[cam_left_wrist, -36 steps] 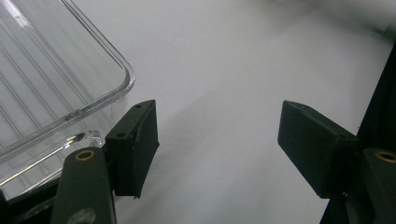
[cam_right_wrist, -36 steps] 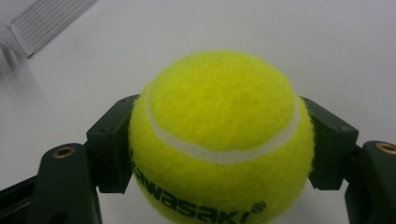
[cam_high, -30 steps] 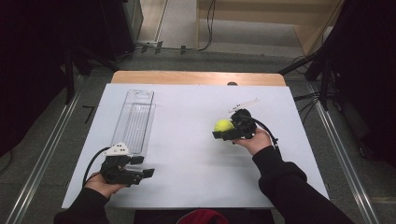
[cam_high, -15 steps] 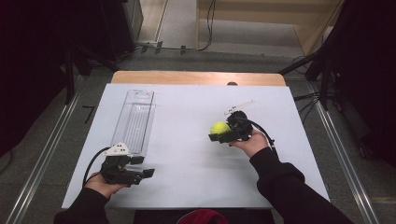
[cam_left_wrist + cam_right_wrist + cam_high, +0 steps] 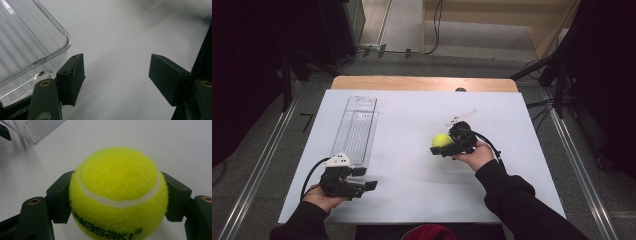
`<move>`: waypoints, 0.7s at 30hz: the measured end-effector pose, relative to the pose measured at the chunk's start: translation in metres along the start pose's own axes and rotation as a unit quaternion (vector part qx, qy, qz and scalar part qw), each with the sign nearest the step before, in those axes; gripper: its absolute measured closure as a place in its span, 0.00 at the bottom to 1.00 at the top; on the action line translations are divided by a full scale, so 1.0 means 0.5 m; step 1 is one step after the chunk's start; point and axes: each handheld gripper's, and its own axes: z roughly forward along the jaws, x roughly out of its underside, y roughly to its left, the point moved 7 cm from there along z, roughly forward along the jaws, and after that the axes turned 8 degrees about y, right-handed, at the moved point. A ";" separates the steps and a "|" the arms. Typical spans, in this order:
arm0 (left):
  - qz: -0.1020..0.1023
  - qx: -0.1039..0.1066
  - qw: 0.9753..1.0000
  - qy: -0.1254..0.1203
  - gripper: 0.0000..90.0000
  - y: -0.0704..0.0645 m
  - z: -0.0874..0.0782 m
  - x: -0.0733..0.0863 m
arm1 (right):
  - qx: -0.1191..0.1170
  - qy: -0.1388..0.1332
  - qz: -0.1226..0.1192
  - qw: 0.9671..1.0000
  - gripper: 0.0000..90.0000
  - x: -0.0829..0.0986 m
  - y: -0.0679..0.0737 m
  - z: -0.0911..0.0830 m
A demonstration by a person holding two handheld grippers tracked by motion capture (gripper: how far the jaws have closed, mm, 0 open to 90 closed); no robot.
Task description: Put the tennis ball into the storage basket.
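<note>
A white sheet covers the table [image 5: 412, 200], leaving a strip of pale wood bare along its far edge at the top of the high view. Around it lies grey floor with metal rails down the left and right of the frame, dark stands and cables behind.

The only legible writing is black lettering on the tennis ball [image 5: 117, 195], reading "awasaki" with a registered mark (the first letter is cut off by the left jaw, so it is probably a longer name).

The right gripper [image 5: 443, 145] sits right of centre in the high view, its jaws closed onto the ball's two sides; whether the ball touches the sheet I cannot tell. The left gripper [image 5: 368, 179] rests at the lower left, jaws spread wide with nothing between them.

A clear plastic tray [image 5: 357, 127] lies lengthwise at the upper left of the sheet, its near corner just beside the left gripper's left jaw. Between tray and ball the white surface is bare, as is the lower middle of the frame.
</note>
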 end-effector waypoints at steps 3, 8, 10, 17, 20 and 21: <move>0.001 0.001 1.000 0.001 0.33 0.001 0.000 0.000 | -0.002 0.001 -0.003 1.000 0.25 -0.002 0.005 0.004; 0.000 0.001 1.000 0.001 0.33 0.000 0.000 0.000 | -0.004 0.001 -0.006 1.000 0.26 -0.005 0.013 0.010; 0.000 0.001 1.000 0.001 0.33 0.000 0.000 0.000 | -0.006 0.001 -0.007 1.000 0.26 -0.006 0.018 0.012; 0.001 0.000 1.000 0.000 0.33 0.001 0.000 0.000 | -0.011 0.001 -0.014 1.000 0.26 -0.011 0.030 0.020; 0.001 0.000 1.000 0.001 0.33 0.000 0.000 0.000 | -0.012 0.001 -0.016 1.000 0.26 -0.014 0.035 0.025; 0.000 0.000 1.000 0.000 0.33 0.000 0.000 0.000 | -0.013 0.001 -0.015 1.000 0.26 -0.015 0.036 0.026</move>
